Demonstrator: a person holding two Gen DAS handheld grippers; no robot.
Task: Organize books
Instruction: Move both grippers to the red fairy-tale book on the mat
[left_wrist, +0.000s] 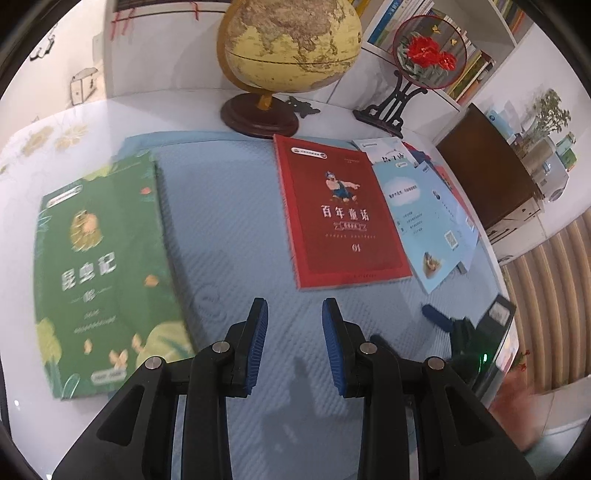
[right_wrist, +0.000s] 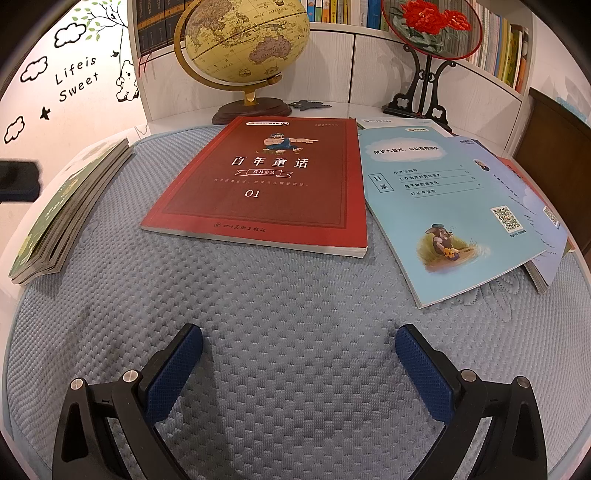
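Note:
A green book lies at the left of a blue-grey mat; in the right wrist view it tops a small stack. At mid-mat rests a red book. Right of it, a light blue booklet covers other books. My left gripper hovers over bare mat between the green and red books, jaws slightly apart and empty. My right gripper stands wide open over the mat, in front of the red book. One of its blue fingers shows in the left wrist view.
A globe and a round fan ornament with red flowers stand behind the books. White bookshelves line the back. A dark wooden cabinet sits right of the table. A hand is at lower right.

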